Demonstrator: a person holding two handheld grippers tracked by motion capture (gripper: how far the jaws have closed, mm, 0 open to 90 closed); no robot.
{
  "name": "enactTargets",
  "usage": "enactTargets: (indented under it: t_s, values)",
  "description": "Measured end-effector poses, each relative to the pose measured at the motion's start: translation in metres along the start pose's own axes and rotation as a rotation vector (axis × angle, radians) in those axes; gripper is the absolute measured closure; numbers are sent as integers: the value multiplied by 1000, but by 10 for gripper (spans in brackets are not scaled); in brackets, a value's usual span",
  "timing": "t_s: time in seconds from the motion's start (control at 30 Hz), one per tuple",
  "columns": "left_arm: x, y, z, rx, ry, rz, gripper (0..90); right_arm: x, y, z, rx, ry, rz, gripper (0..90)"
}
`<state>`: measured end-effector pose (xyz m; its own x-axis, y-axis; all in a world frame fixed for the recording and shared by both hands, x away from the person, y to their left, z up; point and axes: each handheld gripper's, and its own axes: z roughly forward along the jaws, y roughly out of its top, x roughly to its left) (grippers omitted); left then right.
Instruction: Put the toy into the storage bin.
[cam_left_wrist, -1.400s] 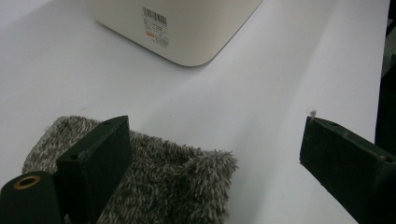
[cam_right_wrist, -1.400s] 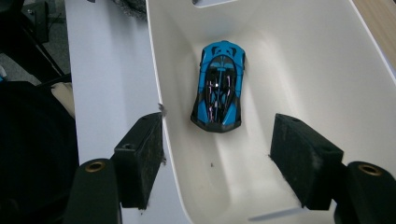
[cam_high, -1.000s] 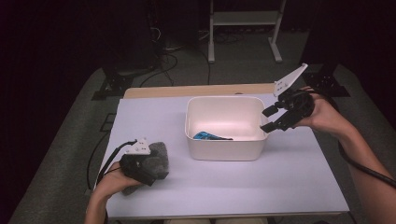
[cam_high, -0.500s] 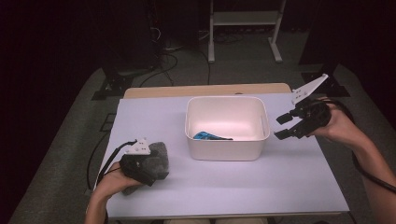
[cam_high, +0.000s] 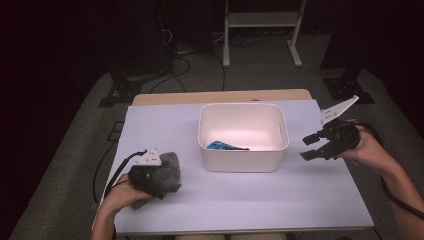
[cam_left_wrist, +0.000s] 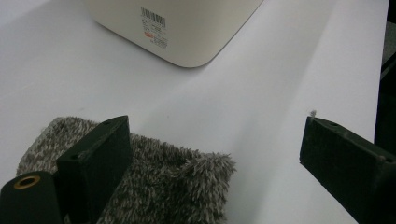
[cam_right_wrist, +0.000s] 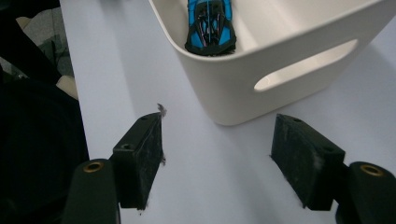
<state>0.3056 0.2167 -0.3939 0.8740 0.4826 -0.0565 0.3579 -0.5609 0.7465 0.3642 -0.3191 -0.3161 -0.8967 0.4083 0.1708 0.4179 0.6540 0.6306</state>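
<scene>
- The work in hand is judged to be the gathering of loose things into the white bin (cam_high: 243, 131), which stands on the white table (cam_high: 300, 200) between the two grippers.
- A blue toy car (cam_right_wrist: 208, 25) is seen lying inside the bin, against its near wall.
- A grey fuzzy cloth (cam_left_wrist: 154, 182) is spread on the table at the near left, well apart from the bin.
- The left gripper (cam_left_wrist: 215, 163) is held low over that cloth with its jaws spread wide; one jaw is set above the cloth, the other over bare table, and nothing is pinched.
- The right gripper (cam_high: 314, 147) is held just beside the bin's right wall, jaws spread and empty; a few fibres are seen clinging to its pads (cam_right_wrist: 148, 149).
- For a clean pick, the left gripper is best shifted so that a raised fold of cloth is caught between both pads, then lowered until the table is nearly met before closing.
- A grip on the cloth's edge alone is judged likely to slip; a bunched middle should be taken.
- The right gripper should be kept clear of the bin's opening.
</scene>
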Motion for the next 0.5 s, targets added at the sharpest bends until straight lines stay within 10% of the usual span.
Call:
enactTargets:
  t_s: [0.5]
  values:
    - [1,-2,-1,10,2,-2,87,-13,-47,29,-26,43,88,323]
